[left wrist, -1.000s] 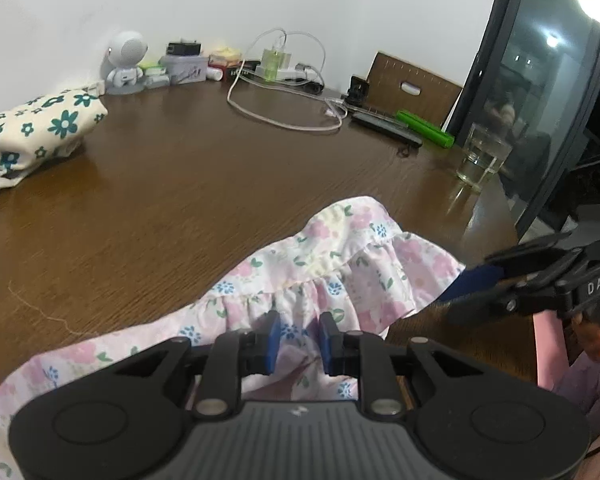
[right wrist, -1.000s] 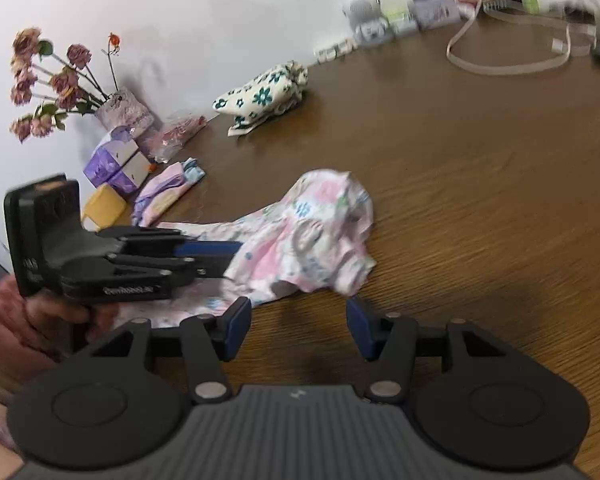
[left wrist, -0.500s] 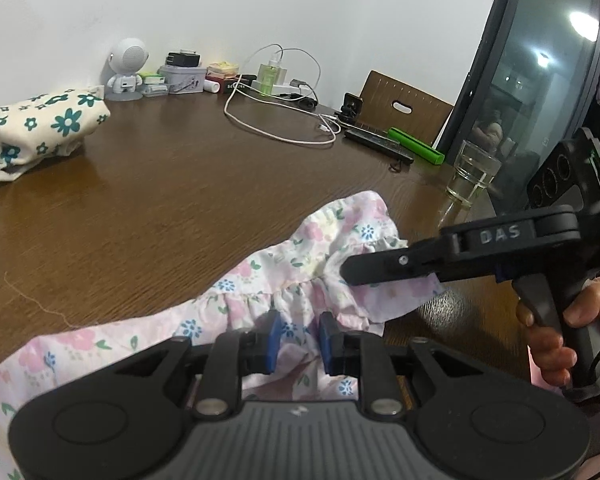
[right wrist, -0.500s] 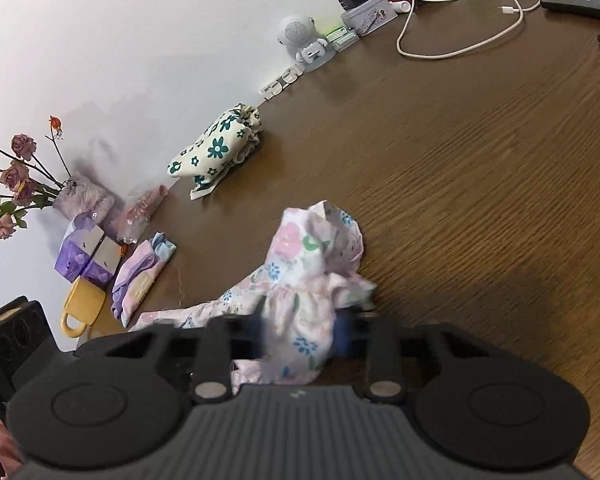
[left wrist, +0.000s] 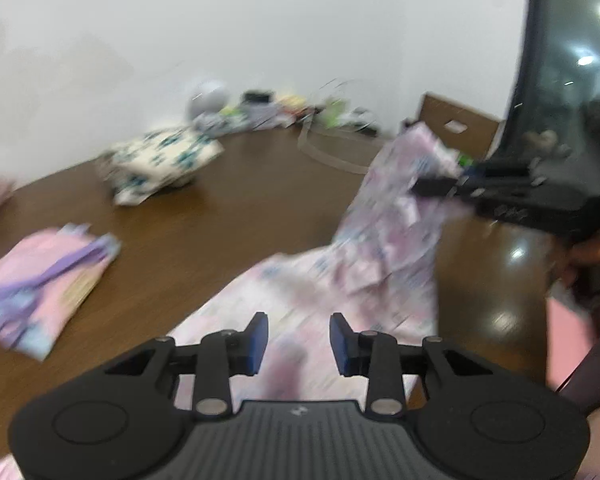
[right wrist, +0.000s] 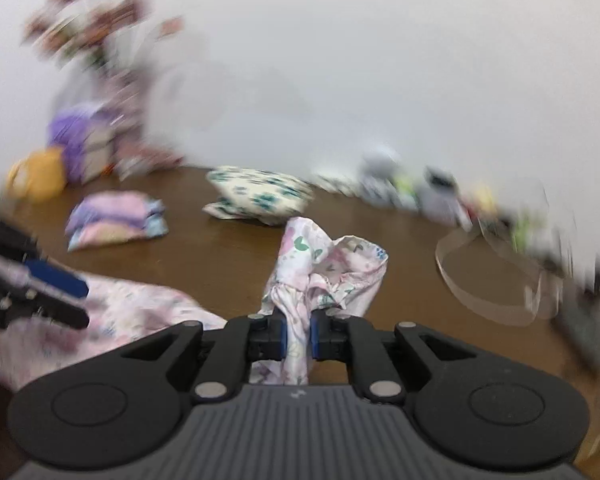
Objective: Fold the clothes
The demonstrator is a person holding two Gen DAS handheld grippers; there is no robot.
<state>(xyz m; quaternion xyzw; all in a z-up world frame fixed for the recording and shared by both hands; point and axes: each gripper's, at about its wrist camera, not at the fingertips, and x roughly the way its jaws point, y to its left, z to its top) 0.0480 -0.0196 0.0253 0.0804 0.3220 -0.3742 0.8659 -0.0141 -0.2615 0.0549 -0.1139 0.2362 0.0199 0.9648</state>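
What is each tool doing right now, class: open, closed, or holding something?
Left tool: open, jaws just widened, floral garment lies beneath, not pinched.
Right tool: just closed on a bunched part of the floral garment.

Left gripper (left wrist: 298, 338): blue-padded fingers (left wrist: 257, 338) parted with a clear gap, just been opening, pads pressing on nothing, angled downward. Right gripper (right wrist: 299, 334): fingers (right wrist: 279, 334) drawn close, just been closing, pinched on a bunch of floral cloth (right wrist: 324, 268) rising between them. Seen from left wrist view, right gripper reaching in from the right edge, gripped by a bare hand (left wrist: 592, 256). Heavy blur in both views.
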